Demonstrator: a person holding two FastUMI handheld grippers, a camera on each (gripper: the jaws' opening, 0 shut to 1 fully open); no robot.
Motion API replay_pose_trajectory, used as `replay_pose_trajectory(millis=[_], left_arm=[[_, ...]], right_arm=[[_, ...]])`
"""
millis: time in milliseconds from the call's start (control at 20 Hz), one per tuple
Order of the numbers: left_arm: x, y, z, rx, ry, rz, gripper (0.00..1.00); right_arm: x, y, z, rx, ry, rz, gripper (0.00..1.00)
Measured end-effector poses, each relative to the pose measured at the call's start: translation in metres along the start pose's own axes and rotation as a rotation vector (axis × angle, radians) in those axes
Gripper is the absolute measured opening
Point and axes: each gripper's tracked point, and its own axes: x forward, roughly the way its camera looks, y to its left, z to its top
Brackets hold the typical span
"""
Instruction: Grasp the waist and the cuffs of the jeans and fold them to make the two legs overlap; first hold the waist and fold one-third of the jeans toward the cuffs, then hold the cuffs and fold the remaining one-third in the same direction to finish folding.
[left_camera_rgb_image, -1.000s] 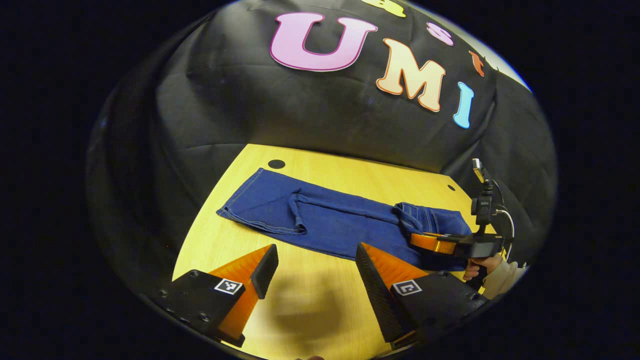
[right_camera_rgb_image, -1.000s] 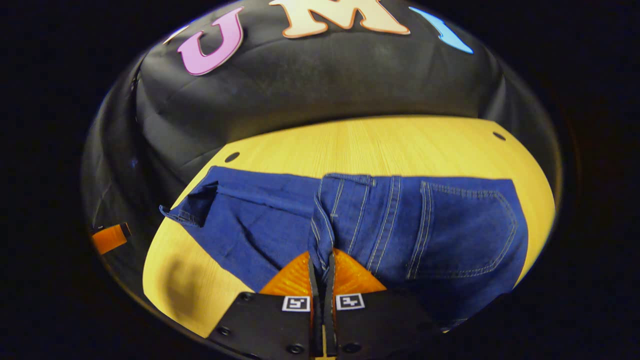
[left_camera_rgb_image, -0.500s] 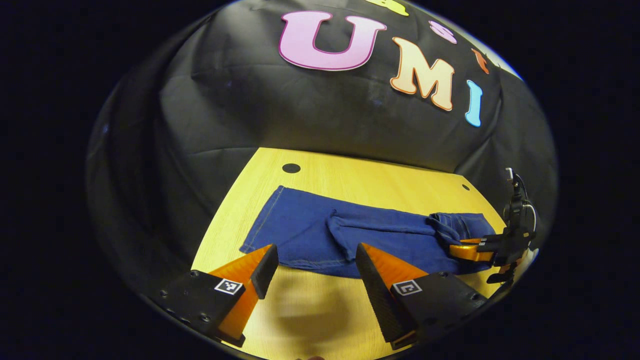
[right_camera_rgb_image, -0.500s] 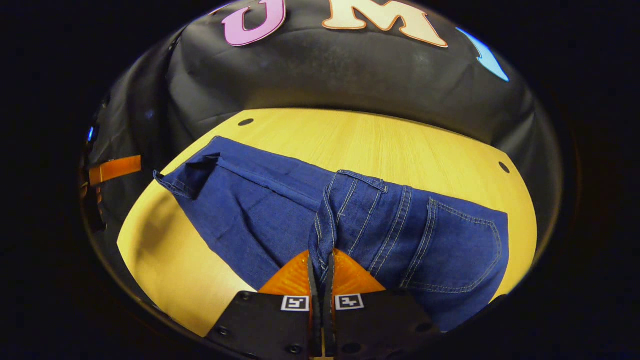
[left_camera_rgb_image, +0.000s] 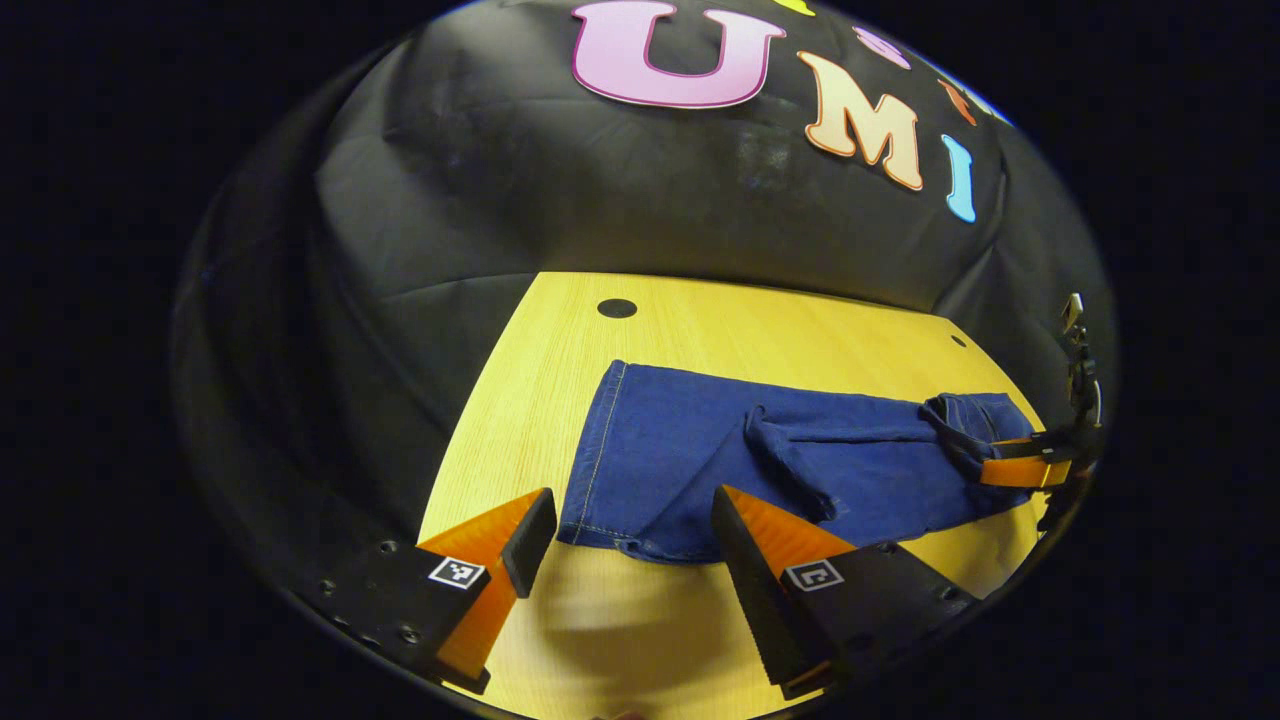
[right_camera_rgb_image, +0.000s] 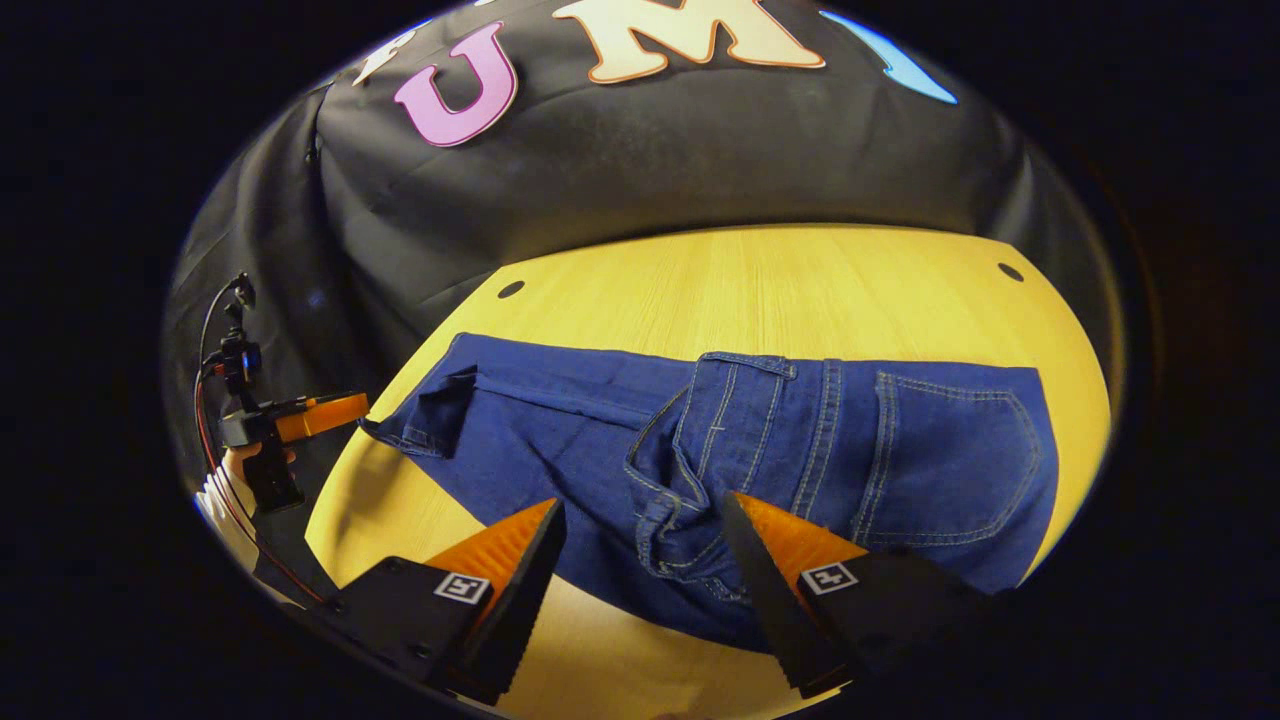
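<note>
Dark blue jeans (left_camera_rgb_image: 700, 450) lie flat along the wooden table (left_camera_rgb_image: 560, 350), cuffs toward my left gripper (left_camera_rgb_image: 632, 535). That gripper is open, just above the near cuff edge (left_camera_rgb_image: 590, 460), touching nothing. In the right gripper view the jeans (right_camera_rgb_image: 560, 420) show their back pocket (right_camera_rgb_image: 950, 460) at the right and a bunched seat seam (right_camera_rgb_image: 675, 500). My right gripper (right_camera_rgb_image: 640, 550) stands open with that bunched denim between its fingers, which do not press on it. One cuff corner (right_camera_rgb_image: 440, 415) is turned over. The right gripper (left_camera_rgb_image: 1020, 468) shows far off at the waist end.
The black cloth wall (left_camera_rgb_image: 600, 200) closes the table's far side and left. Small dark holes (left_camera_rgb_image: 617, 308) (right_camera_rgb_image: 511, 289) (right_camera_rgb_image: 1010, 272) mark the tabletop. A hand (right_camera_rgb_image: 245, 465) holds the left gripper (right_camera_rgb_image: 300, 415) at the table's left end. Bare wood (right_camera_rgb_image: 800, 290) lies beyond the jeans.
My right gripper has opened and let go of the denim at the seat seam, which has dropped into a bunch. The left gripper has moved in over the cuffs, still open.
</note>
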Motion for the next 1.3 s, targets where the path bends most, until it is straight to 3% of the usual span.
replay_pose_trajectory(millis=[350,800,900,1050,1100,1300], left_arm=[[0.026,0.000,-0.024,-0.019,0.067,-0.047,0.93],[0.028,0.003,-0.036,0.076,0.063,0.018,0.91],[0.030,0.000,-0.036,0.072,0.054,0.017,0.85],[0.033,-0.004,-0.037,0.071,0.049,0.012,0.62],[0.033,-0.006,-0.037,0.073,0.053,0.011,0.60],[0.035,0.000,-0.032,0.063,0.041,0.021,0.22]], right_arm=[[-0.052,-0.023,0.049,0.128,-0.136,-0.068,0.98],[-0.074,-0.042,0.056,0.149,-0.176,-0.132,0.98],[-0.074,-0.040,0.054,0.142,-0.170,-0.133,0.98],[-0.075,-0.041,0.054,0.139,-0.172,-0.134,0.98],[-0.077,-0.041,0.054,0.140,-0.174,-0.134,0.98],[-0.081,-0.043,0.050,0.148,-0.178,-0.140,0.98]])
